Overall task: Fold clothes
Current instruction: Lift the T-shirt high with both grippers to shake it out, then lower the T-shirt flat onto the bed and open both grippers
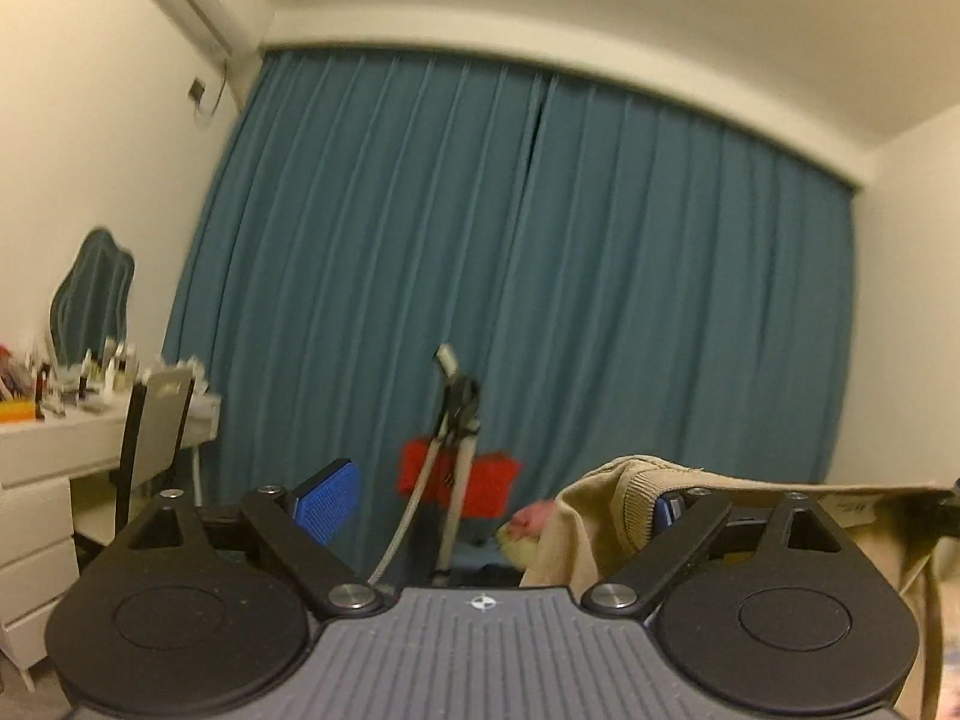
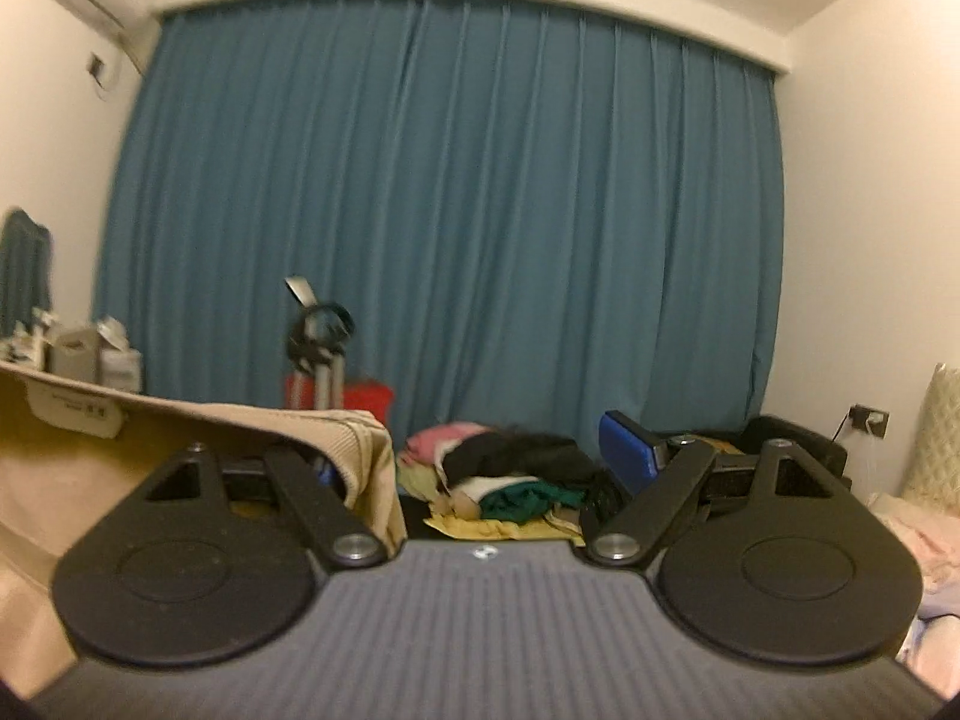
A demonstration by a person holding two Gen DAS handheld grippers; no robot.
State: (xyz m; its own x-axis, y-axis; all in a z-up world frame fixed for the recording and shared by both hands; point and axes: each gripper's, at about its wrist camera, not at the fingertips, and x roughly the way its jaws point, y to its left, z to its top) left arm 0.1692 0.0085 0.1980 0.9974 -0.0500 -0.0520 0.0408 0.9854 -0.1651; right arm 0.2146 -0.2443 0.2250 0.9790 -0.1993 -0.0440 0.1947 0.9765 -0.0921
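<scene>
A beige garment (image 1: 606, 516) with a ribbed hem hangs stretched between my two grippers, raised in the air. In the left wrist view it drapes over the right finger. My left gripper (image 1: 498, 504) stands wide open, its blue left pad (image 1: 330, 507) bare. In the right wrist view the same garment (image 2: 180, 438) drapes over the left finger, its white label showing. My right gripper (image 2: 486, 450) is also wide open, its blue right pad (image 2: 624, 450) bare.
A pile of mixed clothes (image 2: 510, 480) lies ahead on the bed. A tripod (image 1: 453, 450) and a red crate (image 1: 480, 486) stand before the teal curtain (image 1: 510, 300). A white desk (image 1: 60, 450) with a chair (image 1: 153, 438) is at left.
</scene>
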